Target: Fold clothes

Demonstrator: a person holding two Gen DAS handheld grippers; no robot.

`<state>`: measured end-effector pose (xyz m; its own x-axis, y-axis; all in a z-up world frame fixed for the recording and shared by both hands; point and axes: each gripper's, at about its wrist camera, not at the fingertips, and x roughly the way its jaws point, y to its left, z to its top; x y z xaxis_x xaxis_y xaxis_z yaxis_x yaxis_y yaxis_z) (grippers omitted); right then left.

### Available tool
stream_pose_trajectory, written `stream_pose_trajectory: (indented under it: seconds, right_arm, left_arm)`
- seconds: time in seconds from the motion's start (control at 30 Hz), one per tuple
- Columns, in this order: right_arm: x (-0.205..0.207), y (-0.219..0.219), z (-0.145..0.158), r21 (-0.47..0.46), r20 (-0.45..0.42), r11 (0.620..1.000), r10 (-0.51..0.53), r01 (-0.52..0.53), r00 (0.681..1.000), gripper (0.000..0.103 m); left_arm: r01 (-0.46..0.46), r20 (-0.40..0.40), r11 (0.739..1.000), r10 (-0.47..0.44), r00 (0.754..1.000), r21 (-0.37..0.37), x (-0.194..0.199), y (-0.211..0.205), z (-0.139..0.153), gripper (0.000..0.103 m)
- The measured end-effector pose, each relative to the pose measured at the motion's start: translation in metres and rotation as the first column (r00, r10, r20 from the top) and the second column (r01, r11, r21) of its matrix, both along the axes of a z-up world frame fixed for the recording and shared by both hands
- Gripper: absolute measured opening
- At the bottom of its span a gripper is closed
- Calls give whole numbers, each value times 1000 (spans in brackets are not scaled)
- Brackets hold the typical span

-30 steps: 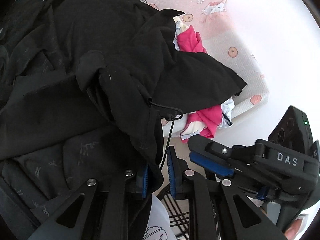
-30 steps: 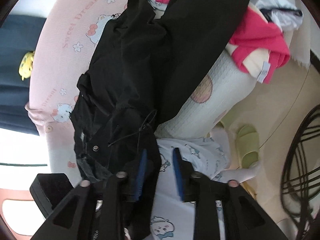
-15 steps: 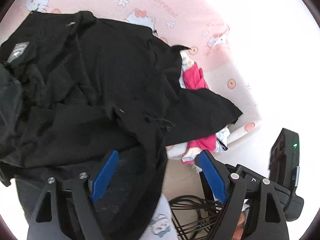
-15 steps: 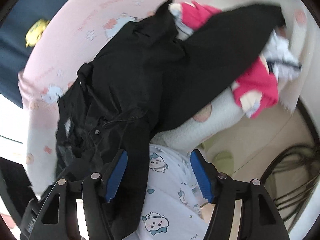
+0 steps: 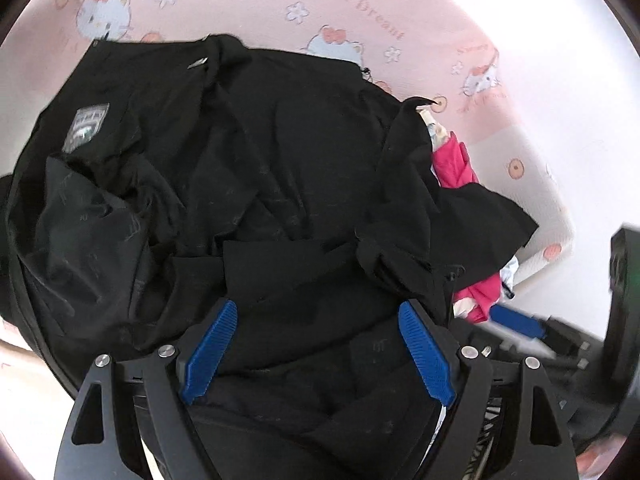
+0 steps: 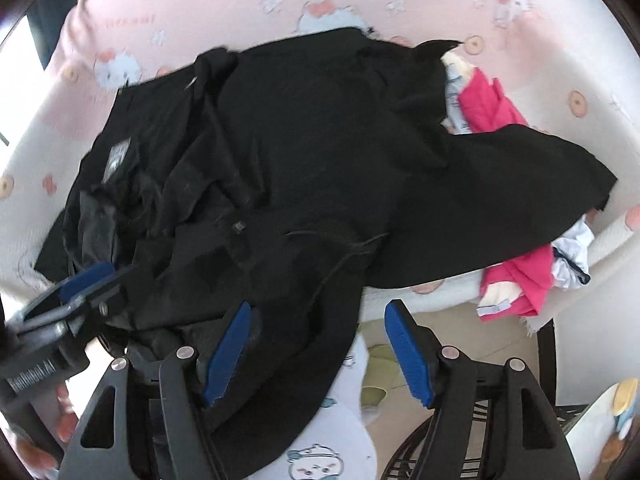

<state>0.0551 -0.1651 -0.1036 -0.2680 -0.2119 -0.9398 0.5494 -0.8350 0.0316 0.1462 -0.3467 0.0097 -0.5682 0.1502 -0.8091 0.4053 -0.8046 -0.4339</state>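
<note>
Pink cartoon-print bedding (image 5: 400,8) carries black garment (image 5: 280,168), perhaps atop pink clothes (image 6: 488,108).

Support surface: a pink bedsheet (image 5: 400,4) printed with cartoon cats, small flowers and the script "Sweet Dream", spread over the top of the bed. Toward its near edge the covering changes to a cream waffle-textured blanket (image 6: 568,80) with round peach motifs. Below the bed edge — right wrist view — a beige floor (image 6: 460,328) is visible, with a pale green slipper (image 6: 378,354) lying on it. A black wire rack (image 6: 480,456) occupies the lower right. White fabric with cartoon characters (image 6: 320,456) sits at the bottom centre.
</note>
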Motion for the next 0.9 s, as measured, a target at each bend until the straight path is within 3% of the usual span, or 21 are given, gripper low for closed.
stream_pose_trajectory:
  seconds: [0.1,0.17,0.27,0.33,0.4,0.47,0.6,0.77,0.8,0.83,0.9]
  right_arm:
    - [2,-10,-7,6,22,1000,25,-25,999,69]
    - [0,-19,-14,20,26,999,41,-41,999,69]
    - [-7,-29,-28,56,23,997,51,-52,998,69]
    - [-14,-30,-36,85,12,996,33,-34,999,69]
    - [-19,-28,-40,85,11,996,20,-21,1000,69]
    - [-23,-20,-41,49,10,999,4,-4,1000,69]
    - [-31,6,-44,-38,39,997,-61,62,997,68]
    - [-36,29,-50,-103,108,987,-109,120,988,67]
    - [-36,33,-51,-115,115,985,-115,128,987,66]
    - [-37,37,-52,-129,129,982,-121,138,984,65]
    - [-39,43,-54,-153,150,976,-130,153,980,57]
  left_arm:
    - [-14,0,996,15,1000,91,-4,-13,-5,83]
    - [-23,-26,981,29,999,192,-7,-22,-8,83]
    - [-32,-97,923,74,993,384,-9,-35,-14,82]
    - [-53,-78,866,105,991,498,-18,-42,-26,80]
    - [-67,-59,836,118,991,545,-26,-42,-33,79]
    - [-74,-47,822,121,992,564,-35,-39,-36,79]
    - [-93,-26,830,128,991,550,-50,-23,-38,79]
    - [-74,32,842,67,997,534,-75,10,-49,79]
    - [-72,43,856,58,997,512,-79,16,-49,72]
    - [-70,58,875,48,997,478,-83,23,-50,51]
    - [-74,84,909,43,996,410,-90,35,-51,36]
